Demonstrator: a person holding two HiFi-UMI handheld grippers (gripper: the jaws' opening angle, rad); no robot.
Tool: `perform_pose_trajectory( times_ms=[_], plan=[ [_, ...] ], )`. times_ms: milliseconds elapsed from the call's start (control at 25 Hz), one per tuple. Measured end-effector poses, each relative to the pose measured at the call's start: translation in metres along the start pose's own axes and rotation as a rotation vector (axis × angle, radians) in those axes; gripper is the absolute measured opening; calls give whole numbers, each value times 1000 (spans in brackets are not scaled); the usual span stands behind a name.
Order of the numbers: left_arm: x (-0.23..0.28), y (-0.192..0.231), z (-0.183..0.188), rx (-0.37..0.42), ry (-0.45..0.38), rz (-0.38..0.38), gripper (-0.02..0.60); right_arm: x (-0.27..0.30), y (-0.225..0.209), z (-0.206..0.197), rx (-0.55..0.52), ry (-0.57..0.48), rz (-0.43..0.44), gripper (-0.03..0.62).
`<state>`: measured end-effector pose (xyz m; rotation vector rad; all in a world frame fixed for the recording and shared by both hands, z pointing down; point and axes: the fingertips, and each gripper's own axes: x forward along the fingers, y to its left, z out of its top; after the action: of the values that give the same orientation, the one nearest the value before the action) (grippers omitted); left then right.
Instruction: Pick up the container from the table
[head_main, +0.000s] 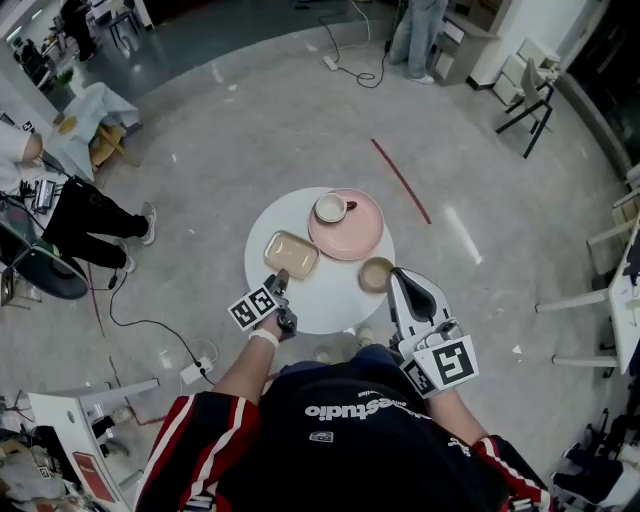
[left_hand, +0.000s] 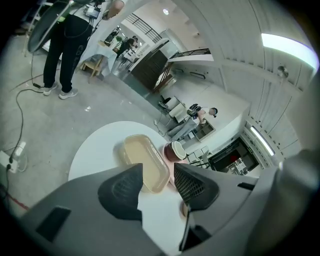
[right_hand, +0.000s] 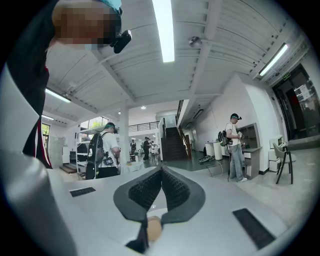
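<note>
A beige rectangular container (head_main: 291, 254) lies on the round white table (head_main: 320, 300), left of a pink plate (head_main: 352, 232). My left gripper (head_main: 280, 280) hovers at its near end. In the left gripper view the gripper (left_hand: 159, 186) is open, and the container (left_hand: 146, 161) sits just past the tips, with its near corner hidden behind the left jaw. My right gripper (head_main: 400, 276) is held over the table's right edge beside a small brown bowl (head_main: 376, 273). In the right gripper view this gripper (right_hand: 161, 175) is shut with nothing in it.
A white cup (head_main: 331, 208) stands on the pink plate; it also shows as the cup (left_hand: 176, 150) past the container. A person (head_main: 70, 210) sits at the far left among floor cables (head_main: 135, 325). A folding chair (head_main: 525, 105) stands at the upper right.
</note>
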<state>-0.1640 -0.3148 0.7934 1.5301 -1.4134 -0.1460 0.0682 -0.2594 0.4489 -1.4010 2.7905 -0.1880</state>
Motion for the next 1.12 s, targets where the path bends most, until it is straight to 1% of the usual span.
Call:
perform_pose_trajectory(
  times_ms=[160, 360, 680, 960, 1120],
  plan=[
    [12, 13, -7, -16, 20, 23, 190, 3, -7, -4, -2, 7, -9, 15],
    [28, 27, -10, -15, 32, 43, 190, 9, -14, -10, -12, 13, -17, 15],
    [53, 52, -14, -83, 24, 68, 190, 18, -24, -23, -31, 34, -24, 15],
    [66, 61, -13, -105, 21, 91, 190, 21, -36, -28, -39, 47, -39, 14],
    [65, 65, -15, -147, 21, 91, 178, 19, -35, -29, -38, 59, -36, 15]
  ],
)
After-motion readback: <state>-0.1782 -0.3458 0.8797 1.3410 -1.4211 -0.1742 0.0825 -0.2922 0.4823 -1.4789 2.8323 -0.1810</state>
